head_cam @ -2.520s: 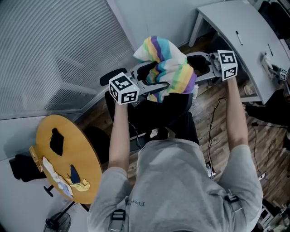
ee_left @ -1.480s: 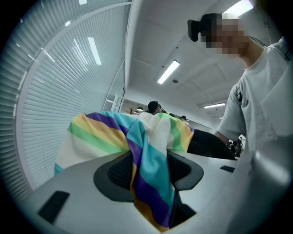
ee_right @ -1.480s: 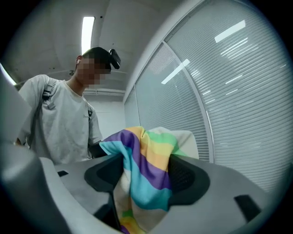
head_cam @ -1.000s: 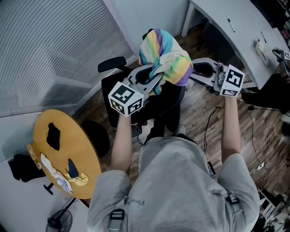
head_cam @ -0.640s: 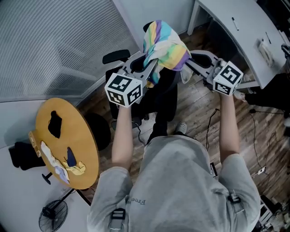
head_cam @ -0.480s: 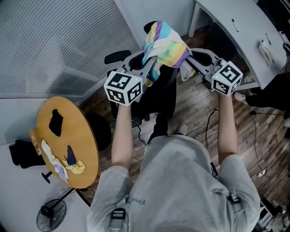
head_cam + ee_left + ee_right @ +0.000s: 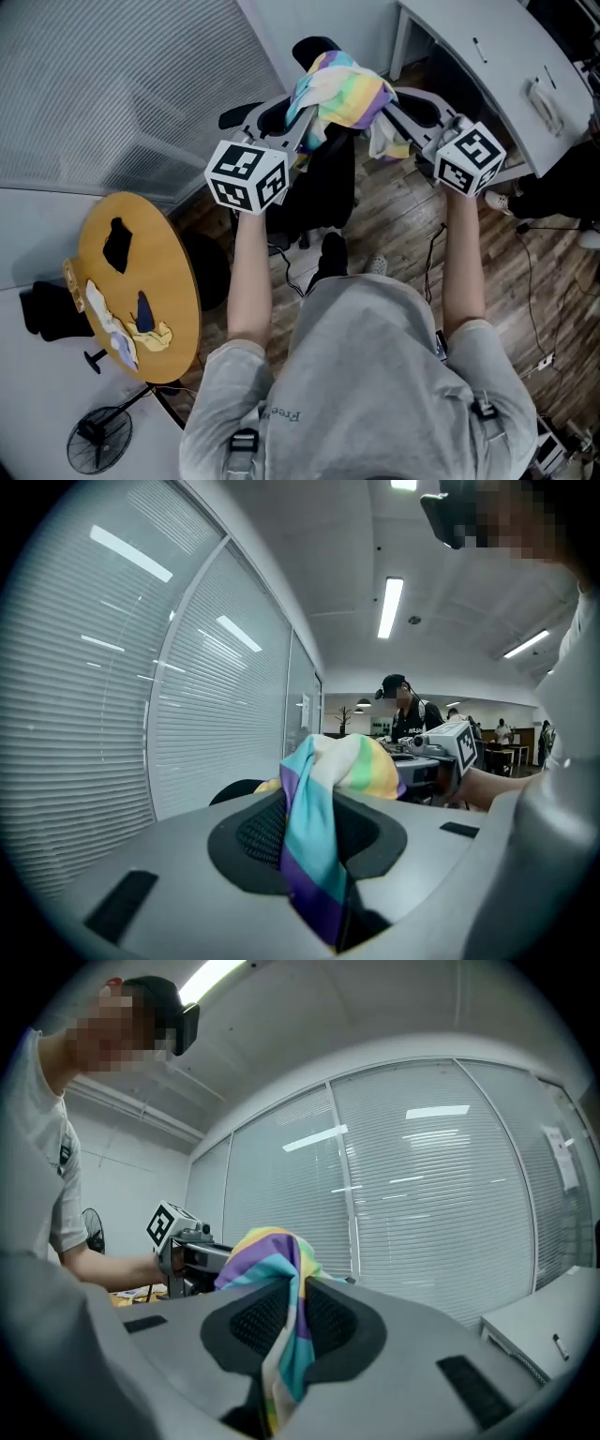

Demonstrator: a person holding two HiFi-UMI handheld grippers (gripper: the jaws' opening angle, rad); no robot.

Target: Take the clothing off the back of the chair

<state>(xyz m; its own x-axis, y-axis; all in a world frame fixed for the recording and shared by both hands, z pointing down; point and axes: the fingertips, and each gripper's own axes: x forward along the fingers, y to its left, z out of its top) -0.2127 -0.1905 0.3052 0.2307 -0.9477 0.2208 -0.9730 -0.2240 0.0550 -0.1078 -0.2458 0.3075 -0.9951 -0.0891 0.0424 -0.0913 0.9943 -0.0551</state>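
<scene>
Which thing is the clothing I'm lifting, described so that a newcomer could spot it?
Find the black chair between the blinds and the white desk. At the chair's back, the bunched clothing is clamped by the left gripper and the right gripper. It alone is striped in pastel yellow, green, teal and purple; everything near it is black or grey.

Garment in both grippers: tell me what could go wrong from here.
1. The left gripper and right gripper each pinch only a narrow fold of the garment; the right jaws have just been closing on it. Pulling the hands apart could tug a fold free.
2. A loose end hangs beside the right gripper, close above the chair; it may catch there as the garment comes away.
</scene>
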